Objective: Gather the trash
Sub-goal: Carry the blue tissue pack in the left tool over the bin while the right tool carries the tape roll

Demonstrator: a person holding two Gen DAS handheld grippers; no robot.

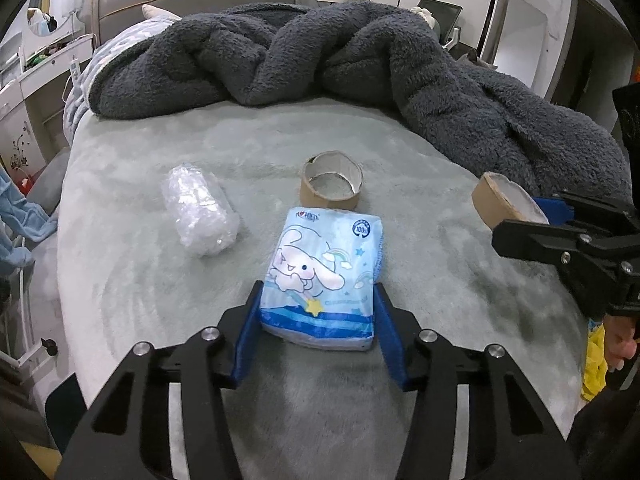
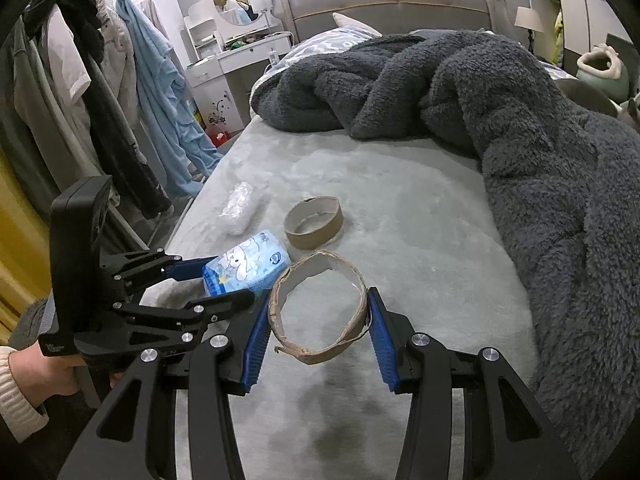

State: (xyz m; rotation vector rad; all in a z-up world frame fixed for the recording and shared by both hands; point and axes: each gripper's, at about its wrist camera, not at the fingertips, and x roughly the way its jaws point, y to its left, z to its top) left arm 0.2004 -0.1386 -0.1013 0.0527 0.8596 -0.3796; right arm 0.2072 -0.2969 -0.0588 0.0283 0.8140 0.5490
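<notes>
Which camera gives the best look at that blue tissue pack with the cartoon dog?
The left wrist view: the tissue pack lies centred, its printed face fully visible between the left gripper pads. The right wrist view shows it smaller, sideways, partly hidden.

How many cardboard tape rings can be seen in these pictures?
2. One ring stands free on the bed, behind the tissue pack. The other ring is squeezed in the right gripper. The blanket could hide more.

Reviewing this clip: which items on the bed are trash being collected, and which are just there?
Trash: tissue pack in left gripper; cardboard ring in right gripper; second cardboard ring; crumpled plastic wrap.

Just there: grey blanket; pillow; hanging clothes.
</notes>
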